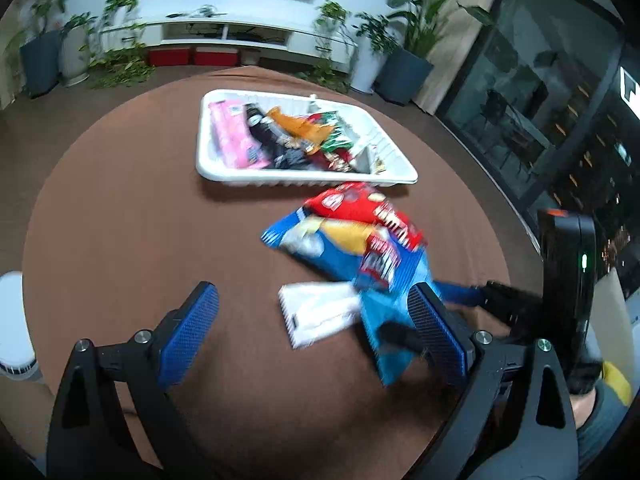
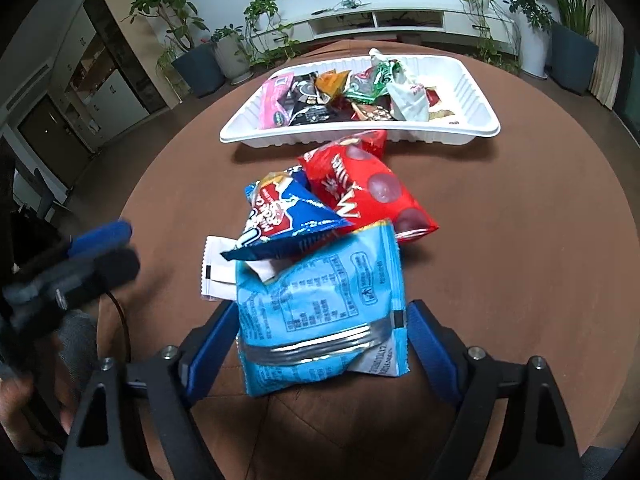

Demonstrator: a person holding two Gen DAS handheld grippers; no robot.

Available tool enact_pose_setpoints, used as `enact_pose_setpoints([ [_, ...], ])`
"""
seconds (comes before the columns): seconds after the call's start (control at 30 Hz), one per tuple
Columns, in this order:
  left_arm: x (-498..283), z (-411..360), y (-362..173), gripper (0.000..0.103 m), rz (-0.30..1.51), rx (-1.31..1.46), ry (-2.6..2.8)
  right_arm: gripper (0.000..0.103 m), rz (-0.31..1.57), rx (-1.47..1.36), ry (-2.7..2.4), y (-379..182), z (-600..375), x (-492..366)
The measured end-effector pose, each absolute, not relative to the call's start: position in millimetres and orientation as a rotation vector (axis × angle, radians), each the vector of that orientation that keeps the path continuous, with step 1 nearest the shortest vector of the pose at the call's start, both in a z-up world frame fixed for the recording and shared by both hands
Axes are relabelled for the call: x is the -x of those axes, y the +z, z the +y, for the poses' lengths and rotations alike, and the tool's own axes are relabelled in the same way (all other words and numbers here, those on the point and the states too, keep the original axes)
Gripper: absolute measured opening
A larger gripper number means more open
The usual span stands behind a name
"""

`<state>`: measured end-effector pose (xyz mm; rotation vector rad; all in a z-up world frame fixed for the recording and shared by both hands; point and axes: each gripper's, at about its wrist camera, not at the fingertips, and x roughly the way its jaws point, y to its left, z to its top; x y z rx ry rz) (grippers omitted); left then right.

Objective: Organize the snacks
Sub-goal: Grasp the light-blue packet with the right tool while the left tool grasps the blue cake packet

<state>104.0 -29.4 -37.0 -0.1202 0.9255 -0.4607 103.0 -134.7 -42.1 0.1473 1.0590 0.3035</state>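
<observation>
A white tray (image 1: 208, 136) (image 2: 476, 92) at the table's far side holds several snack packets. In front of it lie a red bag (image 2: 372, 188) (image 1: 360, 208), a dark blue bag (image 2: 288, 216) (image 1: 320, 240), a white sachet (image 1: 320, 312) (image 2: 214, 268) and a light blue bag (image 2: 320, 312) (image 1: 384, 328). My right gripper (image 2: 320, 332) stands open around the light blue bag, its pads beside the bag's edges. My left gripper (image 1: 316, 320) is open and empty above the table, with the white sachet between its fingers. The left gripper also shows blurred in the right wrist view (image 2: 100, 248).
The round table has a brown cloth (image 1: 132, 220) (image 2: 520, 260). The right gripper's body (image 1: 564, 280) stands at the table's right edge. Potted plants (image 2: 180, 28), a white shelf unit (image 1: 224, 32) and a dark glass wall (image 1: 540, 100) surround the table.
</observation>
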Motion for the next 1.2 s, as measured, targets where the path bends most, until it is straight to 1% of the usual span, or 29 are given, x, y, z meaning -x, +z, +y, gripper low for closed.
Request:
enact_pose_setpoints([
  [0.17,-150,-68,-41,0.096,1.017,0.081,-0.468,0.086,1.063,-0.158,0.298,-41,-138,-97],
  [0.27,-171,-88,-57,0.096,1.069,0.033,-0.446,0.086,1.073,-0.181,0.295,-42,-142,-95],
  [0.37,-184,-89,-77,0.098,1.123,0.031,-0.409,0.086,1.075,-0.190,0.297,-43,-144,-92],
  [0.6,-186,-59,-79,0.097,1.135,-0.017,-0.357,0.086,1.071,-0.138,0.303,-42,-138,-88],
  [0.73,-187,-36,-68,0.097,1.108,-0.012,-0.304,0.086,1.071,-0.140,0.299,-41,-137,-87],
  [0.83,-192,-44,-64,0.097,1.109,-0.047,-0.310,0.086,1.066,-0.141,0.294,-38,-137,-88],
  [1.0,-208,-73,-79,0.097,1.141,-0.114,-0.318,0.086,1.070,-0.146,0.281,-38,-138,-88],
  [1.2,-214,-65,-92,0.097,1.159,-0.132,-0.297,0.086,1.058,-0.145,0.273,-35,-140,-87],
])
